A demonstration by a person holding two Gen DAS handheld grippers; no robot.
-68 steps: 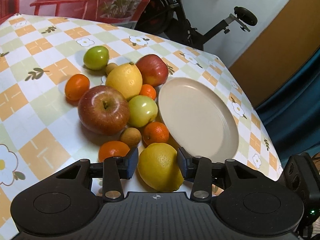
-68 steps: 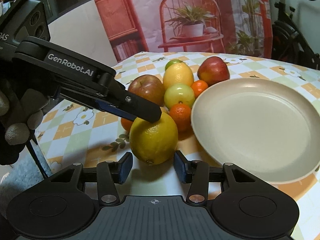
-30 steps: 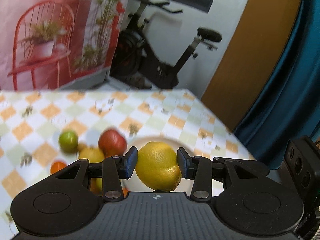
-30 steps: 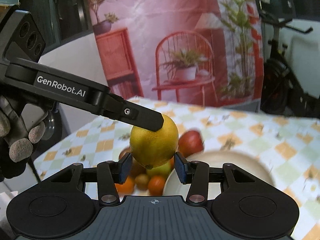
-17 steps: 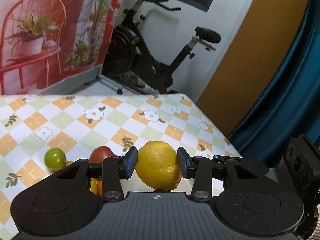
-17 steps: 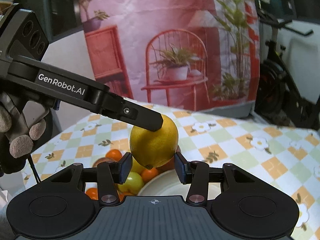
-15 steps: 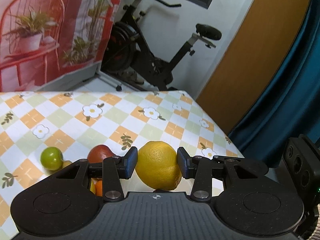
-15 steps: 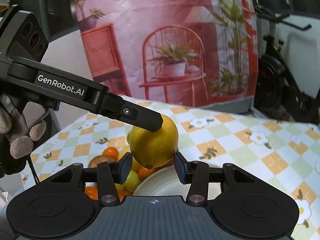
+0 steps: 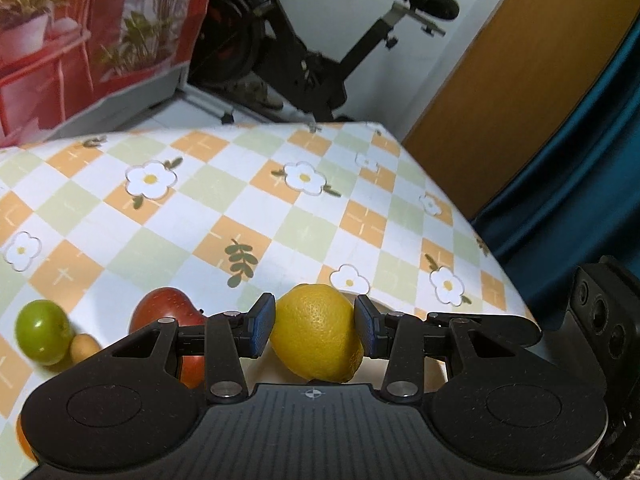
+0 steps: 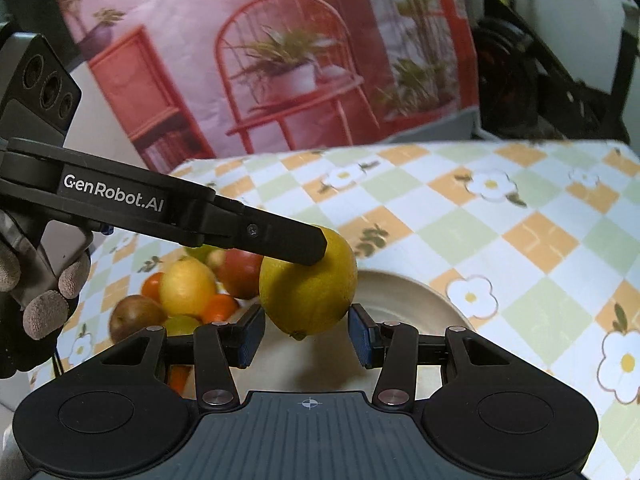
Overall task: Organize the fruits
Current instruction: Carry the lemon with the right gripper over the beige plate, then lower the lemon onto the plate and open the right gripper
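A yellow lemon point(image 9: 316, 332) hangs in the air, pinched between the blue pads of my left gripper point(image 9: 315, 328). In the right wrist view the left gripper's finger point(image 10: 280, 242) lies across the top of the lemon point(image 10: 312, 288). My right gripper point(image 10: 306, 334) closes on the lemon's lower end from the sides. Right under the lemon is the beige plate point(image 10: 420, 304), whose rim point(image 9: 436, 376) peeks out in the left wrist view. The other fruits lie left of the plate: a second lemon point(image 10: 186, 286), a red apple point(image 9: 164, 308) and a green fruit point(image 9: 40, 336).
A gloved hand point(image 10: 44, 288) holds the left gripper's handle. Oranges point(image 10: 218, 308) and another apple point(image 10: 134, 318) sit in the pile. The checked tablecloth point(image 9: 248, 208) ends near a blue curtain point(image 9: 580, 168). An exercise bike point(image 9: 320, 60) stands beyond the table.
Both grippers lifted the lemon off the table by the fruit pile. Over the last second they came down and forward together with it, and the plate and tablecloth now look closer.
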